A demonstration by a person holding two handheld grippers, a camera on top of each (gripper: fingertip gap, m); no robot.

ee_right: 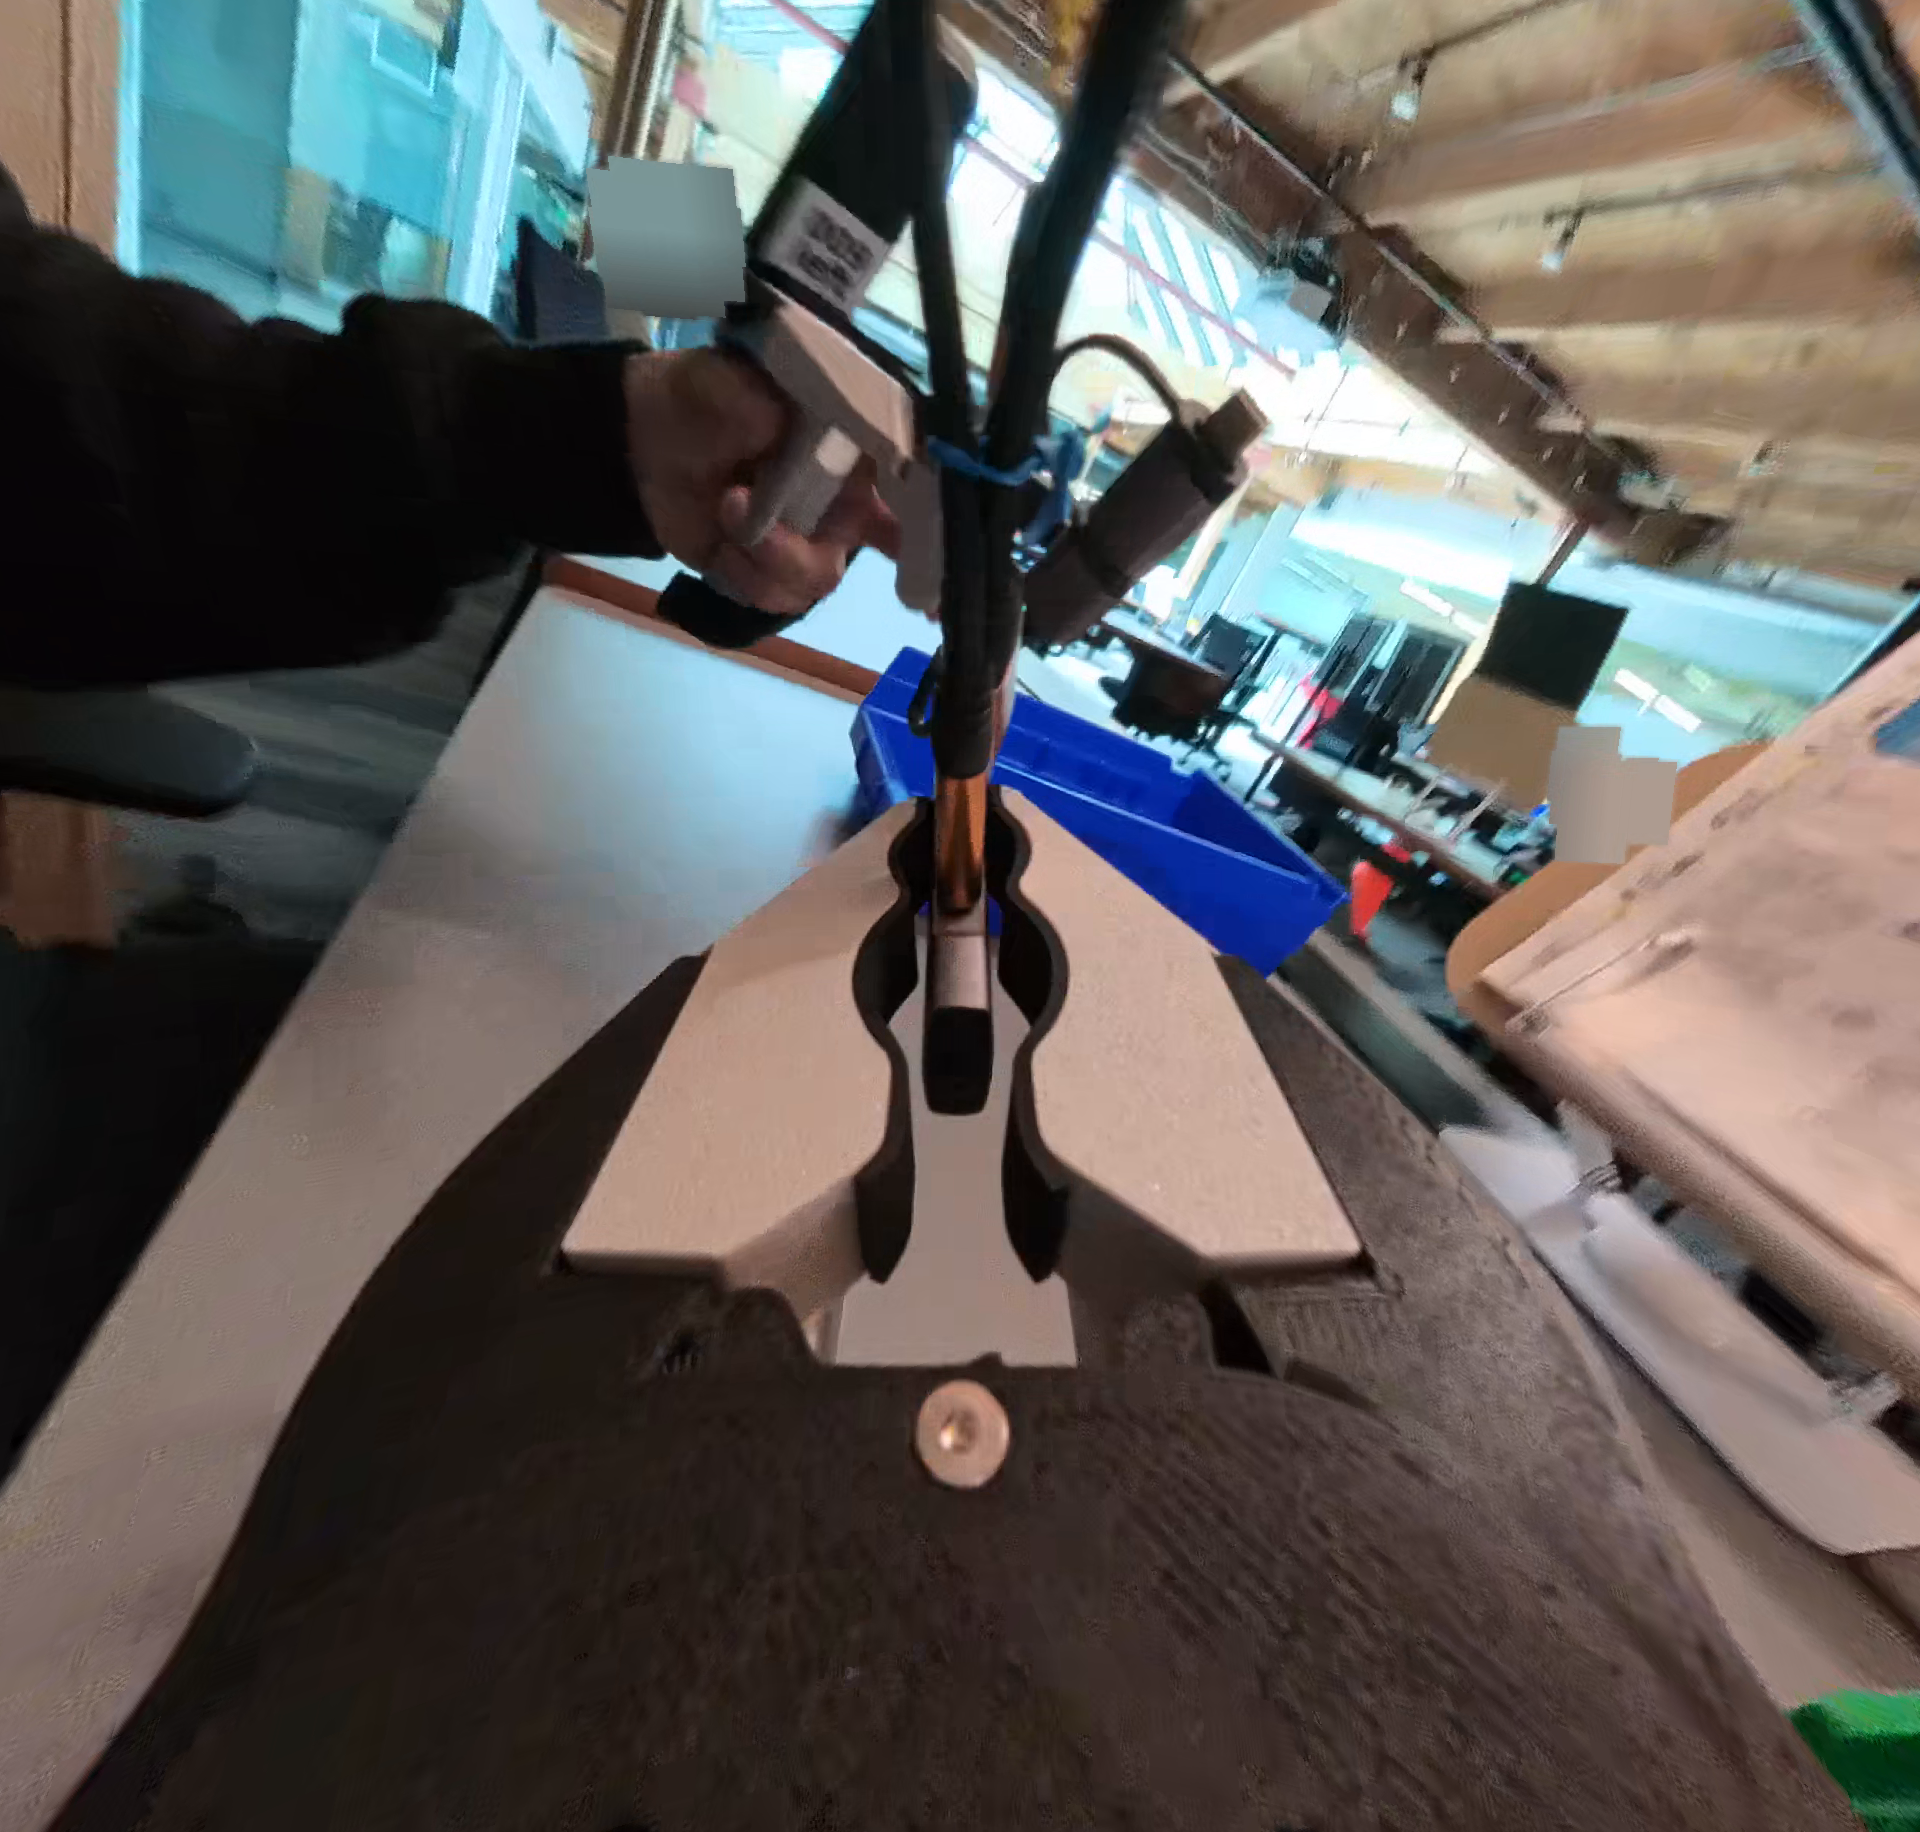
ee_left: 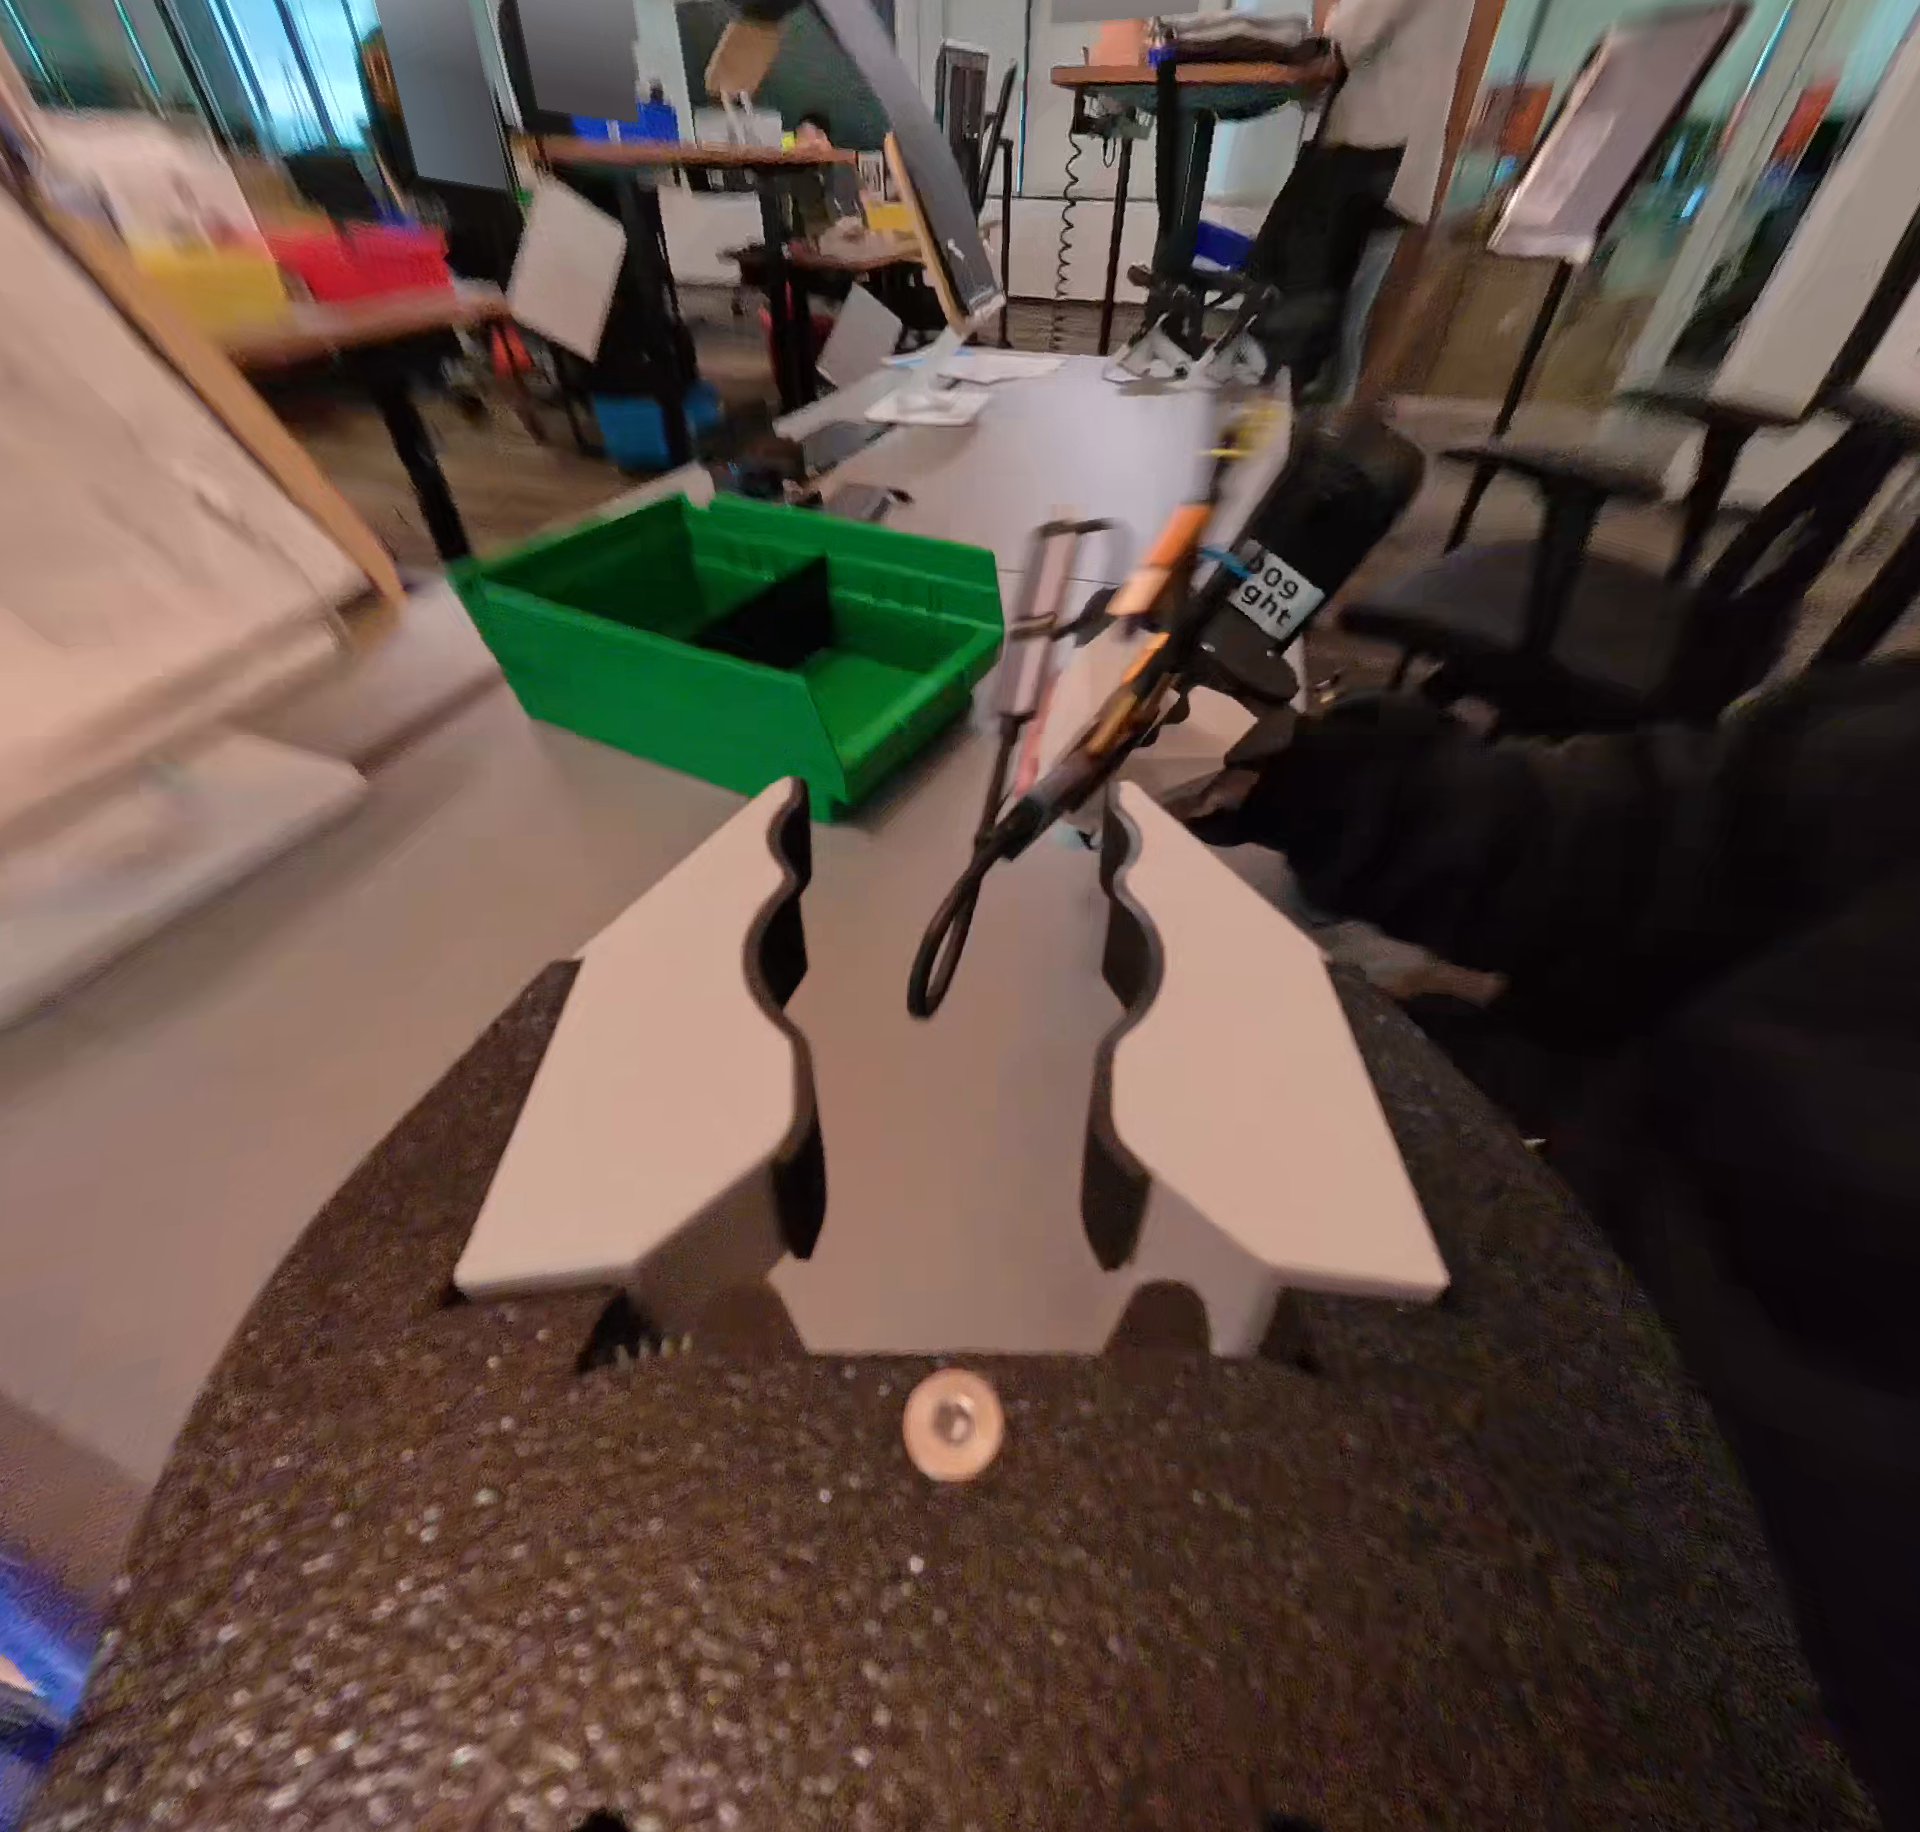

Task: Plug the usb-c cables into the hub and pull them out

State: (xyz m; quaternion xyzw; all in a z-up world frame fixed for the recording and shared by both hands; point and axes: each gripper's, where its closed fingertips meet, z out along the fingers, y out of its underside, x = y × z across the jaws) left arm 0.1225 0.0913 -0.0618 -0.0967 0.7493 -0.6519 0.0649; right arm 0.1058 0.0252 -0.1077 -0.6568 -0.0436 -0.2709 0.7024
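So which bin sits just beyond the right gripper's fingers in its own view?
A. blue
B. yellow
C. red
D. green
A: in the right wrist view the blue bin lies on the white table right past the fingers.

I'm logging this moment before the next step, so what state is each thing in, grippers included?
Left gripper: open, nothing between its fingers.
Right gripper: shut on the cable bundle.
Cable bundle: lifted off the table, tied with a blue band.
Hub: off the table, hanging with the bundle.
Green bin: upright on the table, looks empty.
Blue bin: on the table, contents hidden.
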